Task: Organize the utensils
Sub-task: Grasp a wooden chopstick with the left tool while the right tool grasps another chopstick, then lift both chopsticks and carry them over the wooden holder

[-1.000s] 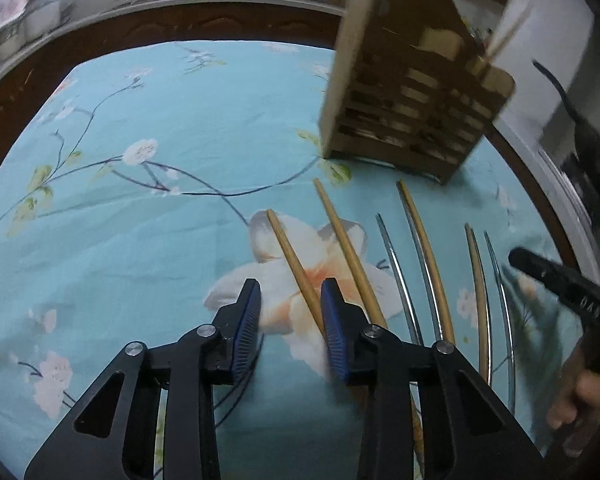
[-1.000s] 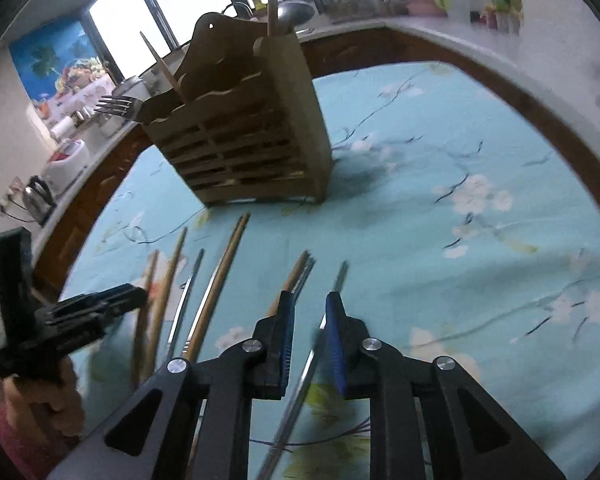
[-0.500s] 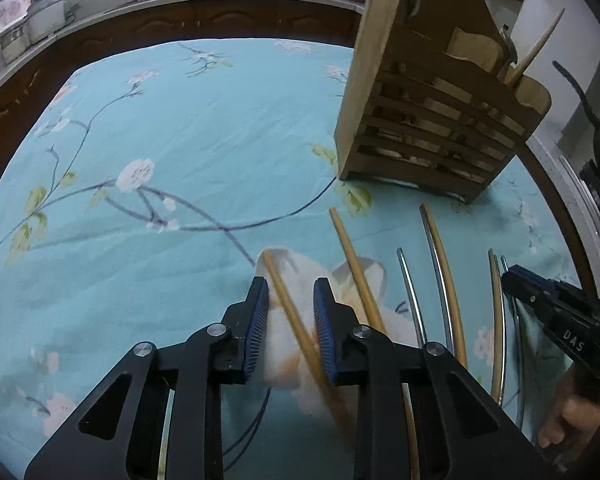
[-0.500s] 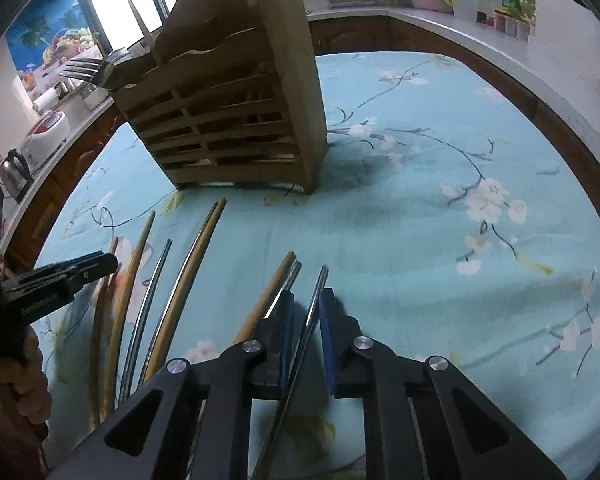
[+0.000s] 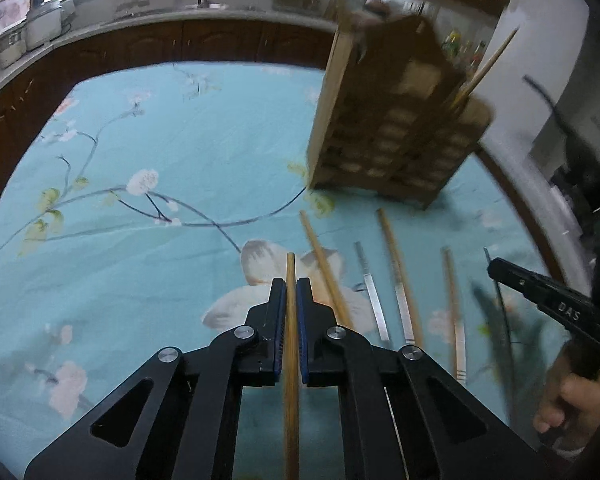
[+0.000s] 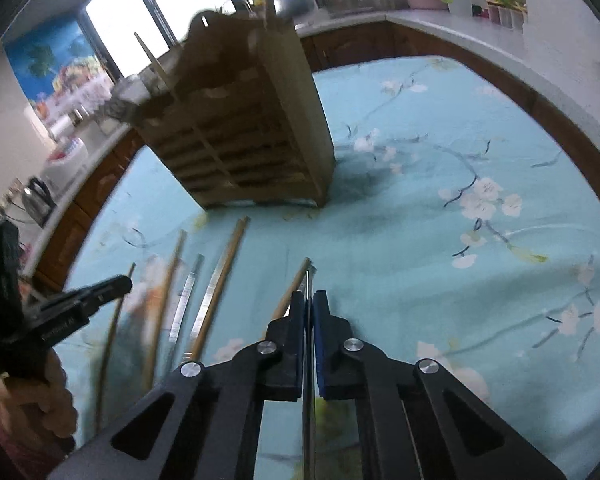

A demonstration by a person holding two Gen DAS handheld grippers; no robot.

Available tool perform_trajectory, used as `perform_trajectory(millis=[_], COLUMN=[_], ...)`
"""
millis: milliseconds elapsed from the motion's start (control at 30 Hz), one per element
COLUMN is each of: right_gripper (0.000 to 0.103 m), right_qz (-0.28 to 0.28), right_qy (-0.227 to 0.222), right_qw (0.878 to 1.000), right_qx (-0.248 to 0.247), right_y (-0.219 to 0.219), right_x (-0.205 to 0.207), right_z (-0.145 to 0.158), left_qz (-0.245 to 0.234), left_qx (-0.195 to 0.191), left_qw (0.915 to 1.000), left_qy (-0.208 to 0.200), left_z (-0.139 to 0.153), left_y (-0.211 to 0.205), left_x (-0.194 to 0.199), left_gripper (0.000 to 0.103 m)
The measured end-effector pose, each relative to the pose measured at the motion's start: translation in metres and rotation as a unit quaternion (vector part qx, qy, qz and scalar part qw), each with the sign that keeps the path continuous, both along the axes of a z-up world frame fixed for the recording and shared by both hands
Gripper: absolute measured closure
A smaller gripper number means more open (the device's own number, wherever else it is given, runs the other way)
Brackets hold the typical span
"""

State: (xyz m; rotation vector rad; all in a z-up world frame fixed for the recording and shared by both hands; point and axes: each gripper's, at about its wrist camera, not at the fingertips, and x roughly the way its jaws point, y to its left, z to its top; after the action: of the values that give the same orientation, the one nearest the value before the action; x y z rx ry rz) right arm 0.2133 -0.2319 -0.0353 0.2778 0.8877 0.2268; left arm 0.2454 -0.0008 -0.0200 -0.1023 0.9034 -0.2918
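Chopsticks clamped: wooden chopstick (image 5: 290, 280) L gripper (image 5: 291, 286), metal chopstick (image 6: 309, 280) R gripper (image 6: 308, 298).

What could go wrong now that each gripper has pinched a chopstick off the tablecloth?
The left gripper is shut on a wooden chopstick that is long and thin, so it may pivot or slip on the way to the wooden holder.

The right gripper is shut on a thin metal chopstick, which looks slick and could slide out.

The holder is tall and already holds utensils, so a careless insertion might knock it.
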Motion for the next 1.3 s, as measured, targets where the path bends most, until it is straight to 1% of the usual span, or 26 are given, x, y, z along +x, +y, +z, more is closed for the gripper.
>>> perform_trajectory(millis=[133,200,333,500,633,767,967,1167,1300], right_gripper=[0.099,0.099,0.099,0.099,0.099,0.099,0.099,0.099,0.099], right_qz=[0.005,0.007,0.01,0.014,0.012,0.009,0.004,0.002,0.0], right_qy=[-0.038,-0.064,-0.104,-0.159,-0.19,-0.202,-0.204,-0.211,-0.217], right_qw=[0.999,0.998,0.994,0.987,0.982,0.979,0.979,0.977,0.976], right_qx=[0.012,0.018,0.025,0.021,0.005,0.007,0.015,0.016,0.016], right_y=[-0.005,-0.008,-0.011,-0.01,-0.011,-0.013,-0.016,-0.02,-0.021], right_x=[-0.016,-0.027,-0.04,-0.056,-0.065,-0.062,-0.054,-0.05,-0.045], right_z=[0.033,0.054,0.087,0.126,0.145,0.152,0.155,0.161,0.166], left_qz=[-0.005,-0.008,-0.018,-0.024,-0.021,-0.015,-0.005,0.01,0.022], left_qx=[-0.04,-0.049,-0.061,-0.068,-0.072,-0.077,-0.083,-0.088,-0.091], left_qw=[0.9983,0.9969,0.9932,0.9891,0.9861,0.984,0.9806,0.9757,0.9709], left_qy=[-0.042,-0.061,-0.097,-0.129,-0.148,-0.16,-0.178,-0.201,-0.221], left_z=[0.041,0.058,0.091,0.117,0.129,0.136,0.148,0.162,0.171], left_y=[0.006,0.007,0.01,0.011,0.011,0.012,0.011,0.008,0.005], left_x=[-0.025,-0.035,-0.055,-0.072,-0.077,-0.076,-0.068,-0.059,-0.048], left_gripper=[0.099,0.099,0.099,0.099,0.099,0.099,0.099,0.099,0.099])
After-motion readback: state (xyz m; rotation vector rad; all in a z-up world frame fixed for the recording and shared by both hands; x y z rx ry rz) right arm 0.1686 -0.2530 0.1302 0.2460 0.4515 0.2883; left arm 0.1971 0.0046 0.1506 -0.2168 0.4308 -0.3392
